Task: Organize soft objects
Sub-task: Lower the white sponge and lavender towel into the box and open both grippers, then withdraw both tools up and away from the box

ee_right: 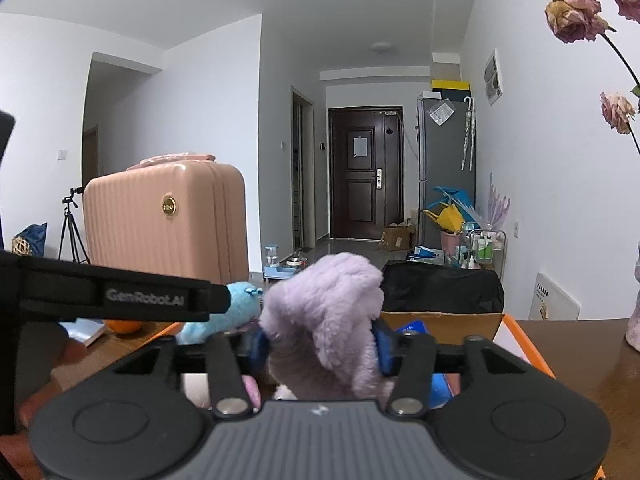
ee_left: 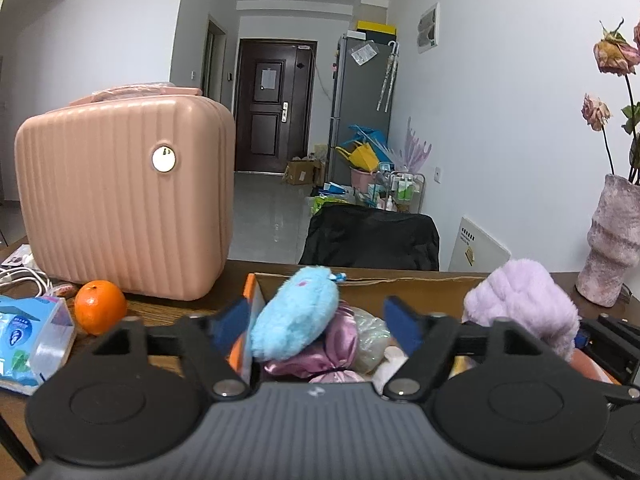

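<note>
A fluffy lilac plush (ee_right: 332, 320) is bulging up between the blue pads (ee_right: 385, 350) of the right tool (ee_right: 320, 350), which is gripping it above the cardboard box (ee_right: 440, 320) on the bench (ee_right: 580, 360). The left tool (ee_left: 316, 324) is spread wide and holding nothing; a fuzzy sky-blue plush (ee_left: 294, 318) is lying between its fingers, on top of a shiny pink satin piece (ee_left: 340, 344) in the box.

Even, soft daylight; sharp centre, fisheye bending and dark corners.
</note>
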{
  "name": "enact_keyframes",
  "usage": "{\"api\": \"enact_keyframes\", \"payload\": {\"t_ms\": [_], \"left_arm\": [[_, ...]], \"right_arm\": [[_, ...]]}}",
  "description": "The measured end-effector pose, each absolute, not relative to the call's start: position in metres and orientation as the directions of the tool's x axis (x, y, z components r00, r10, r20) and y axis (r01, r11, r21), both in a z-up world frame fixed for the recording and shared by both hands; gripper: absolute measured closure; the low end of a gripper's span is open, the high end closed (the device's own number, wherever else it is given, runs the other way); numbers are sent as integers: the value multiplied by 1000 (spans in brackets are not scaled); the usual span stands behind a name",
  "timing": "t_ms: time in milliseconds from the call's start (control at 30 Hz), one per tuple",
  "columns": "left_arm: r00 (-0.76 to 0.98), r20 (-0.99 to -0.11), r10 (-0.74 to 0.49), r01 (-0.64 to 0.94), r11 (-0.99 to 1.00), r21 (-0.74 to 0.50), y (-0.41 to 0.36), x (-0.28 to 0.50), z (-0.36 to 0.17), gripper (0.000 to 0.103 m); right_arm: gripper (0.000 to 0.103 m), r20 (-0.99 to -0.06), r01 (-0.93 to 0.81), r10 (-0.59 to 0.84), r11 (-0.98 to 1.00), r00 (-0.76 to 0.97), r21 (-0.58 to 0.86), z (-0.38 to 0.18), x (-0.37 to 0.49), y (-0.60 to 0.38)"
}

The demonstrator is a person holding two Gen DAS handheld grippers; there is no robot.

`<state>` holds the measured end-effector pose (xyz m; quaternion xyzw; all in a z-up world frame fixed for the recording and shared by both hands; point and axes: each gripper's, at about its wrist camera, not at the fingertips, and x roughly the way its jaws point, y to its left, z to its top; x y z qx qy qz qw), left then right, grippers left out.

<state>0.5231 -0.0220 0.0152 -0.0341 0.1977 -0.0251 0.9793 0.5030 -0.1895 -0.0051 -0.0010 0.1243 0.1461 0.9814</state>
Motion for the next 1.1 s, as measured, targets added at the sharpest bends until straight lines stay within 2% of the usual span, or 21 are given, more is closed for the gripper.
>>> {"api": "enact_keyframes", "payload": {"t_ms": [67, 133, 200, 267, 300, 533, 600, 633, 1100], "left_arm": [[923, -381, -61, 33, 996, -81, -20, 520, 17, 15], [925, -376, -55, 27, 996, -81, -19, 518, 18, 5], [930, -367, -35, 7, 997, -77, -18, 514, 20, 4], [932, -362, -31, 2, 997, -79, -15, 512, 21, 1], [932, -361, -28, -2, 997, -82, -13, 511, 22, 1], [933, -360, -5, -28, 996, -85, -3, 501, 24, 0], [932, -362, 2, -36, 995, -88, 0, 499, 24, 0], [931, -364, 5, -40, 995, -89, 2, 498, 24, 0], [938, -342, 50, -83, 993, -82, 19, 446, 26, 0]], "right_arm": [[41, -246, -285, 283, 958, 927, 28, -5, 503, -189], [35, -244, -283, 279, 959, 929, 21, -5, 502, -187], [27, -241, -283, 278, 959, 930, 14, -5, 501, -186], [14, -233, -279, 274, 960, 933, 13, -5, 499, -188], [12, -231, -275, 270, 961, 935, 13, -5, 498, -188], [10, -236, -240, 245, 969, 940, 48, -4, 494, -193], [5, -237, -220, 227, 974, 945, 55, -4, 491, -195], [0, -237, -207, 215, 977, 947, 58, -4, 490, -195], [0, -215, -80, 94, 994, 972, 77, -2, 438, -224]]}}
